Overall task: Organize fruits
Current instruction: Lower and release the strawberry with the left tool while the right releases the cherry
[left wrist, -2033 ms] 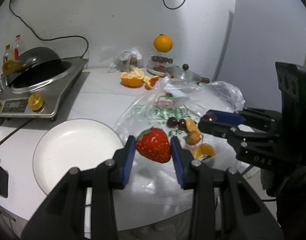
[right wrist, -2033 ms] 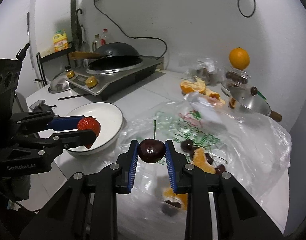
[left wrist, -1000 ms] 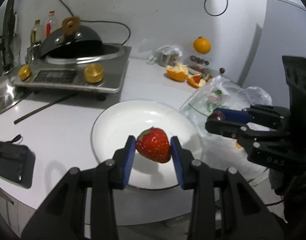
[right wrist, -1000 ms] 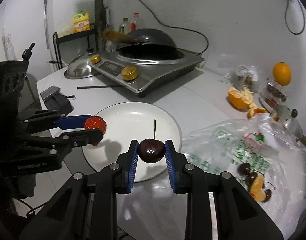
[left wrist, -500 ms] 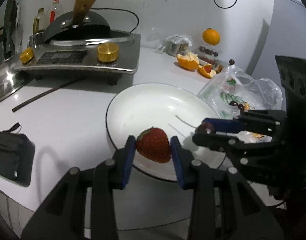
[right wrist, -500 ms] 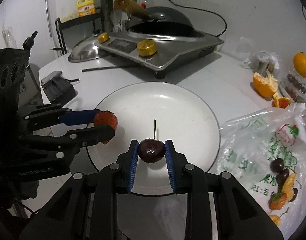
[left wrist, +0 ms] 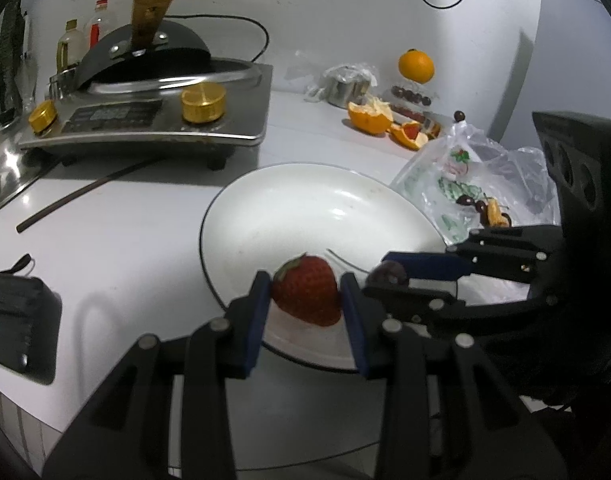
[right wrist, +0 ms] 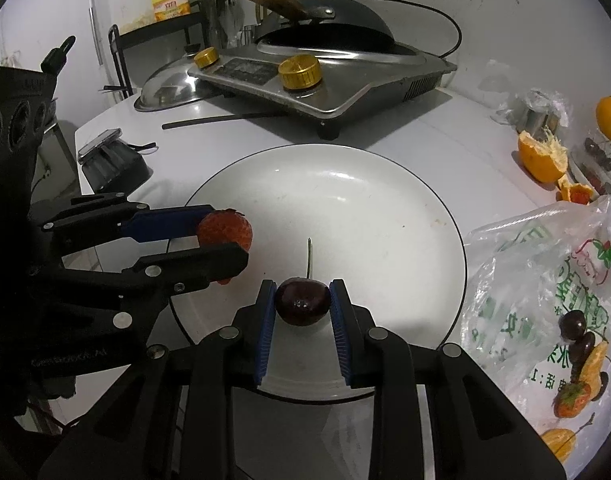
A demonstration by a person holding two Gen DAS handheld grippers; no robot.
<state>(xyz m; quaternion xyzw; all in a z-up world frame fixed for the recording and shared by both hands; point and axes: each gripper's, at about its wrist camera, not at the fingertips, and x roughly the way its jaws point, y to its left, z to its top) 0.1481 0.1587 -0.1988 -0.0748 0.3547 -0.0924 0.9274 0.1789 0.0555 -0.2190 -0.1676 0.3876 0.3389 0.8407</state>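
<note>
We count one white plate (right wrist: 385, 184), two grippers, one strawberry (left wrist: 307, 295), one cherry (right wrist: 302, 300). Left gripper (left wrist: 306, 300) grasps the strawberry, right gripper (right wrist: 302, 304) grasps the cherry, both over the plate's near rim. Against a second ago, we see both lower and closer together.
</note>
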